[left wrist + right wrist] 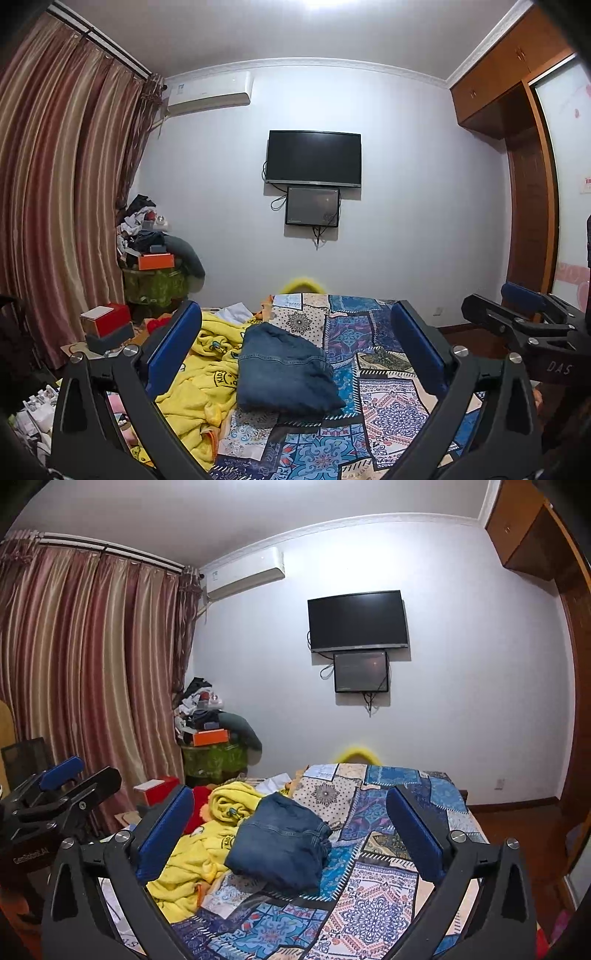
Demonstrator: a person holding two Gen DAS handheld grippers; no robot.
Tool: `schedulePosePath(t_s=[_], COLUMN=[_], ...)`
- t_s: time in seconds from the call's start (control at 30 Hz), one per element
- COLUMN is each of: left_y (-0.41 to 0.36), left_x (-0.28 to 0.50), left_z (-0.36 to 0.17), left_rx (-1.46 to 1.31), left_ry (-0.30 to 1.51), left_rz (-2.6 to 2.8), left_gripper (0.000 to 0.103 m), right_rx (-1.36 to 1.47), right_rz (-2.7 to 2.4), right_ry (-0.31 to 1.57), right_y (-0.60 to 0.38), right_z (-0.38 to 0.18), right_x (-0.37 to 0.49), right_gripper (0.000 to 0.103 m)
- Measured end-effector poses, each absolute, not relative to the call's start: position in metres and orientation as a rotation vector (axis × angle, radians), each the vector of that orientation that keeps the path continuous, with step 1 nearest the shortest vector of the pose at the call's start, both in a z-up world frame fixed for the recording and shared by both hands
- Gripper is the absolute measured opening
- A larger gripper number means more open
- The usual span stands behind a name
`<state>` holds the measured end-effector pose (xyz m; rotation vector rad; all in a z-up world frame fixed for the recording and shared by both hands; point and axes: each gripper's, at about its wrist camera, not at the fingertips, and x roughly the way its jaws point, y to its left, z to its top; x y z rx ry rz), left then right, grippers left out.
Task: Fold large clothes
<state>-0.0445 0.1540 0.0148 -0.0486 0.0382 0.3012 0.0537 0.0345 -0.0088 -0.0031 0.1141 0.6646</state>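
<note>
Your left hand-held gripper (295,350) and right hand-held gripper (291,834) both gape wide, holding nothing. The folded jeans (286,373) lie on the bed's patchwork cover (384,406), touching a yellow blanket (199,373).

Both wrist views low at the bed's (388,402) near end, level, facing the far wall, sharing the folded jeans (284,373), left view set left of right.
</note>
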Motion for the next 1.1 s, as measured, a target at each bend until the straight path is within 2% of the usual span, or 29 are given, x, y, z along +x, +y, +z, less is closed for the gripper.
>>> schedulePosePath(t_s=[1.1], left_y=[0.153], left_x=[-0.035], left_z=[0.013], left_rx=[-0.042], left_ry=[0.054], left_rz=[0.283], left_gripper=[0.103], right_rx=[0.020], right_rz=[0.658], right_ry=[0.138], right_y=[0.024], right_z=[-0.006], right_x=[0.053], right_gripper=[0.103])
